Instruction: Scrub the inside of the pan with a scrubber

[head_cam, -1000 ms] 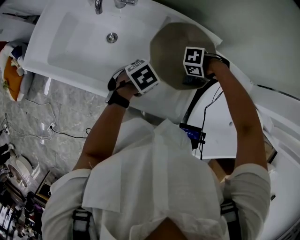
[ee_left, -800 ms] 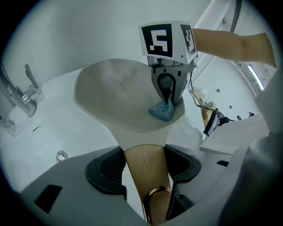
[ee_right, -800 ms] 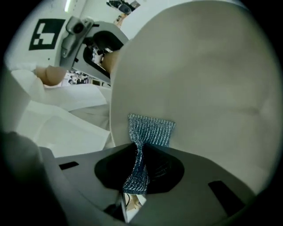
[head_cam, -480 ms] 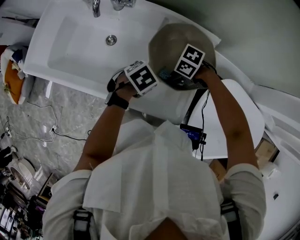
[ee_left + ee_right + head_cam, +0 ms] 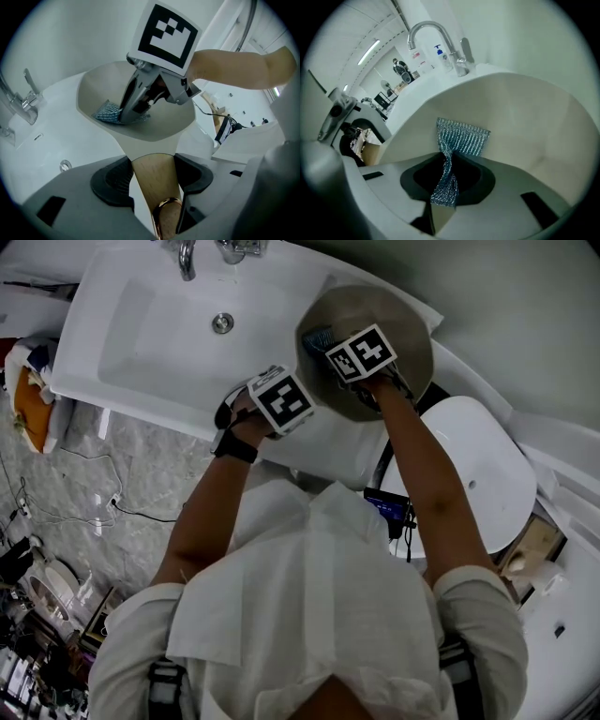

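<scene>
Hidden: in the head view the marker cubes (image 5: 281, 397) cover both grippers' jaws and the handle of the pan (image 5: 403, 334); only a corner of the scrubber (image 5: 317, 340) shows.
Left gripper (image 5: 152, 176): jaws fairly wide apart, clamped on the wooden handle (image 5: 157, 183).
Right gripper (image 5: 447, 176): jaws nearly together, pinching the twisted blue mesh scrubber; its free end lies against the pan's inner wall.
Pan: on the white counter just beside the sink (image 5: 159, 324).
Writing: bottles (image 5: 440, 54) near the tap (image 5: 431, 33) carry labels too small to read.
</scene>
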A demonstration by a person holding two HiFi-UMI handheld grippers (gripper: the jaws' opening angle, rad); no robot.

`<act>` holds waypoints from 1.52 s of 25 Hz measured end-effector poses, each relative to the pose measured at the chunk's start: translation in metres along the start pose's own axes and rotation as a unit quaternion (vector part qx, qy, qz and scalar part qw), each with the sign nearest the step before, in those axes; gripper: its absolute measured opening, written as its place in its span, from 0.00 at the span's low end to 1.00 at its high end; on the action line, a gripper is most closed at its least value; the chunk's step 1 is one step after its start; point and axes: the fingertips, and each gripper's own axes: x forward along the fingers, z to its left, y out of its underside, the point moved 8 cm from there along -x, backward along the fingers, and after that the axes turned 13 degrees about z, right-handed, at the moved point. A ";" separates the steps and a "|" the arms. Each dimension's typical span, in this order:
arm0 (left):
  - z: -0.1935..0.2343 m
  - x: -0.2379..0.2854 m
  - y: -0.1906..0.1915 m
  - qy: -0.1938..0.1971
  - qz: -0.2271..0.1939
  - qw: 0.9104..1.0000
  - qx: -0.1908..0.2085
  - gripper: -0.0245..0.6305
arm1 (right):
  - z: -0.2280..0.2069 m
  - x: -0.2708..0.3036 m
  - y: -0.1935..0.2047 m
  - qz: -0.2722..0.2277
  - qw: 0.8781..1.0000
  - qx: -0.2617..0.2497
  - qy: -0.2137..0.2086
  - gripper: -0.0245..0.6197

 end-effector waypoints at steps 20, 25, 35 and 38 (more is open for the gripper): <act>0.002 0.000 0.000 -0.002 0.003 1.000 0.001 0.45 | -0.088 -0.039 0.059 -0.006 0.973 0.162 0.162 0.12; 0.004 0.002 -0.002 -0.005 -0.006 1.000 0.005 0.45 | -0.059 -0.027 0.048 -0.015 0.984 0.119 0.129 0.12; 0.003 0.001 0.001 0.000 0.007 1.000 -0.001 0.45 | 0.012 0.005 0.041 0.027 1.000 0.015 -0.004 0.12; 0.003 0.000 0.000 0.001 0.003 1.000 0.001 0.45 | 0.015 0.006 0.047 0.060 0.997 -0.009 -0.040 0.12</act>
